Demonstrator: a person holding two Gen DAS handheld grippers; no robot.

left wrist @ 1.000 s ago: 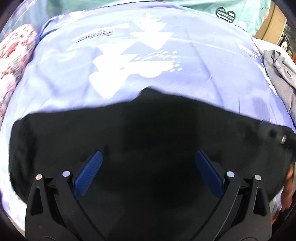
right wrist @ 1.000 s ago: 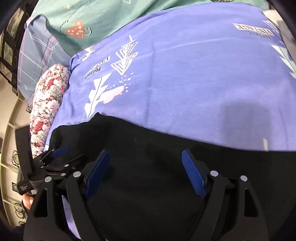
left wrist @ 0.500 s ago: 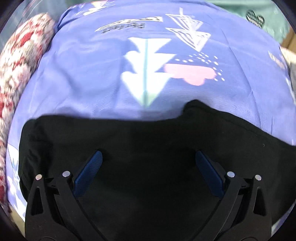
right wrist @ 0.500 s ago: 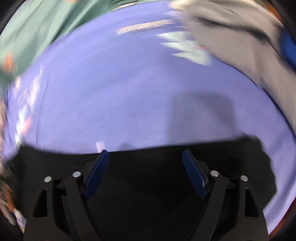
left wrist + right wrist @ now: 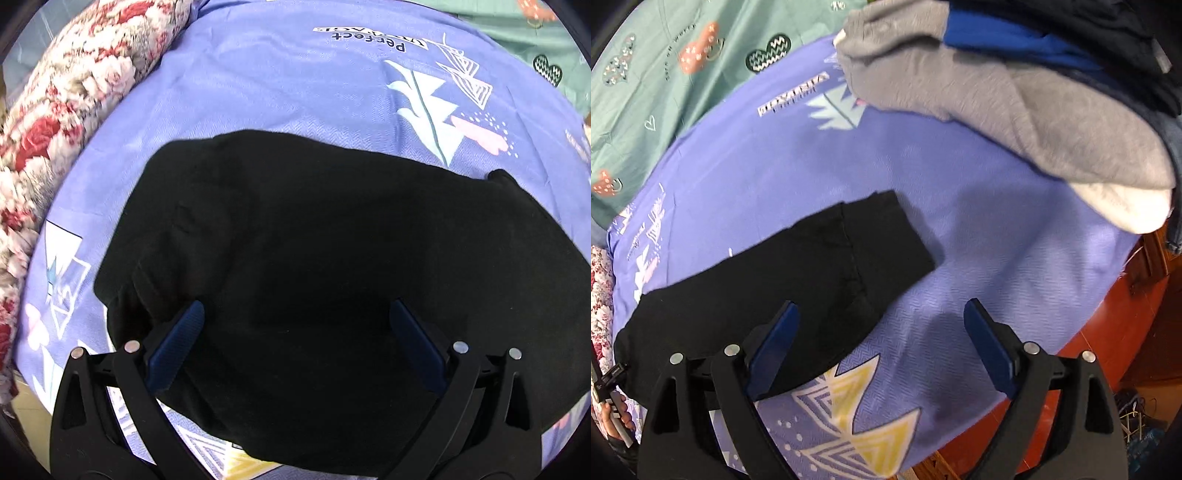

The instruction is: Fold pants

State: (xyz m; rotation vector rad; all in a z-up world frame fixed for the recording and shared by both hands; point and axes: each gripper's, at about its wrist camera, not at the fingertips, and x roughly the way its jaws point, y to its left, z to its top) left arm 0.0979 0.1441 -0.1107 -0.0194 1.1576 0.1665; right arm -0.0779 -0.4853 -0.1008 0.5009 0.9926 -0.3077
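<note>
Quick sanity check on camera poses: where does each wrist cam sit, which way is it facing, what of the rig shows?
Left wrist: on the left tongs, looking down along open blue-padded fingers at the black fabric pants on the purple printed bedsheet; floral red-and-white rolled quilt at left.
Right wrist: on the right tongs, open, above the pants' end; grey fleece garment beyond; the person's left hand at lower left.
Shared: pants and bedsheet.

Left tool (image 5: 293, 325), right tool (image 5: 881, 325): black frames, blue pads, silver screws.
</note>
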